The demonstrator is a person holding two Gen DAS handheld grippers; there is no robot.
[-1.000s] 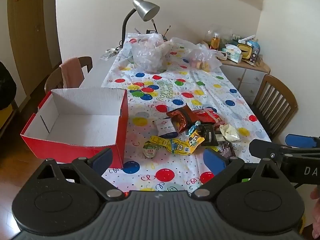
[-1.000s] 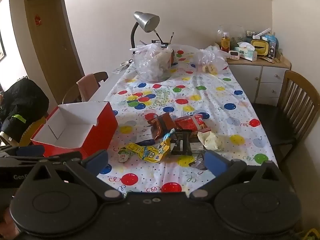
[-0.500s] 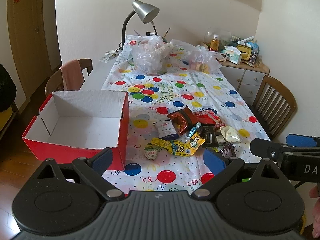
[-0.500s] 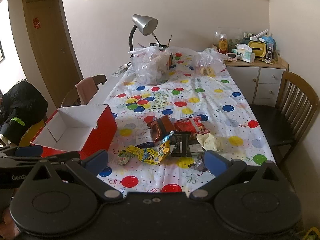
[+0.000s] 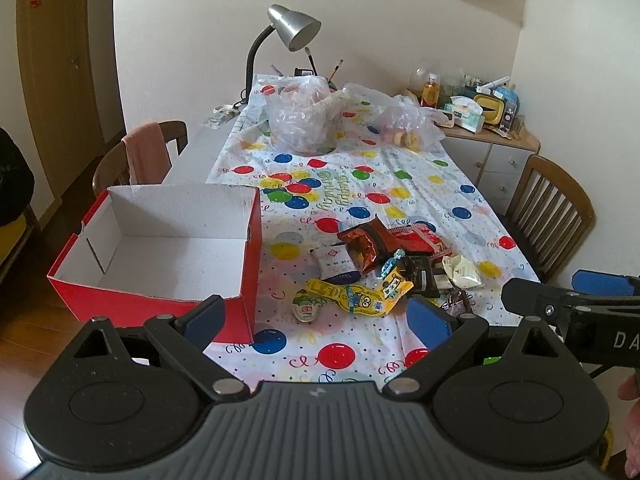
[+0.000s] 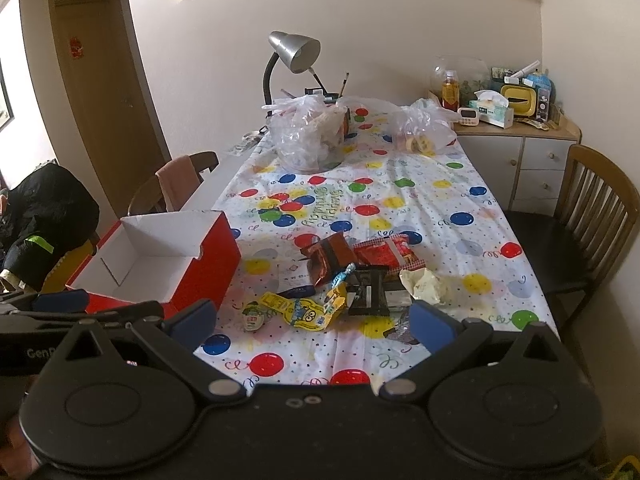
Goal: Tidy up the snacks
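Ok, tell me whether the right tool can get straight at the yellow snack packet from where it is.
Probably yes. The right tool is open and holds nothing, and the yellow snack packet lies flat on the table just ahead, its near side uncovered. Only the black packet crowds its far right end.

silver desk lamp [image 6: 295,51] at the table's far end — wooden chair [image 6: 592,216] right, cabinet [image 6: 516,152] behind.

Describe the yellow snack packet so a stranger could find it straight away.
Start at the red box on the balloon-print tablecloth. Just to its right lies a heap of snacks; the yellow snack packet is at the heap's near edge, lying flat. It is the only long, bright yellow wrapper there, printed with a goggle-eyed cartoon figure, beside a small round cup.
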